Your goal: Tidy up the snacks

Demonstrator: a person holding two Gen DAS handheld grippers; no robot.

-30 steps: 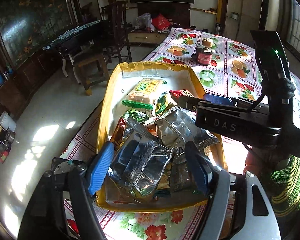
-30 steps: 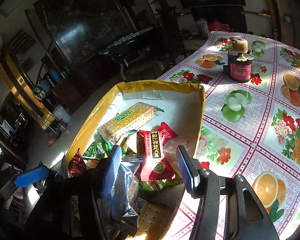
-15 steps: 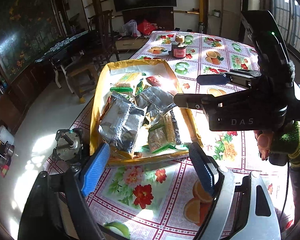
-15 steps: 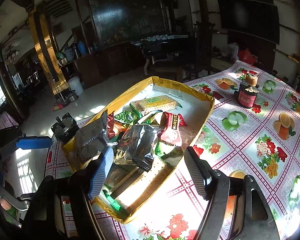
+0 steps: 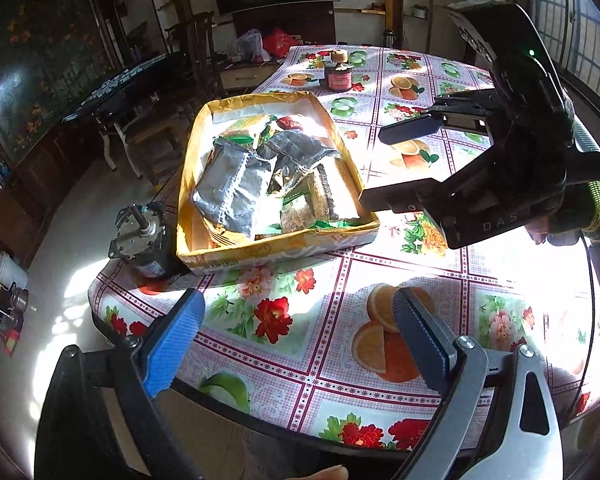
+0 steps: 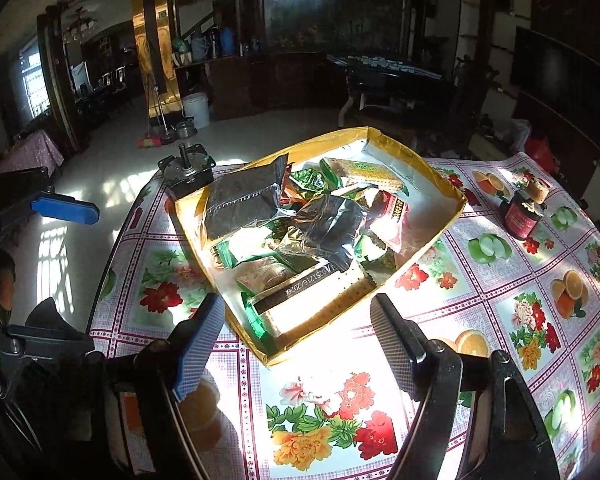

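Nearby: motor beside snack box, jar beyond; left gripper, right gripper both empty, jaws apart.

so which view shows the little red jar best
The right wrist view: the red jar sits larger and sunlit beside the yellow box, its cork lying alongside. The left wrist view shows it small, far beyond the box.

Foil and green snack packets heaped loosely in yellow cardboard box.
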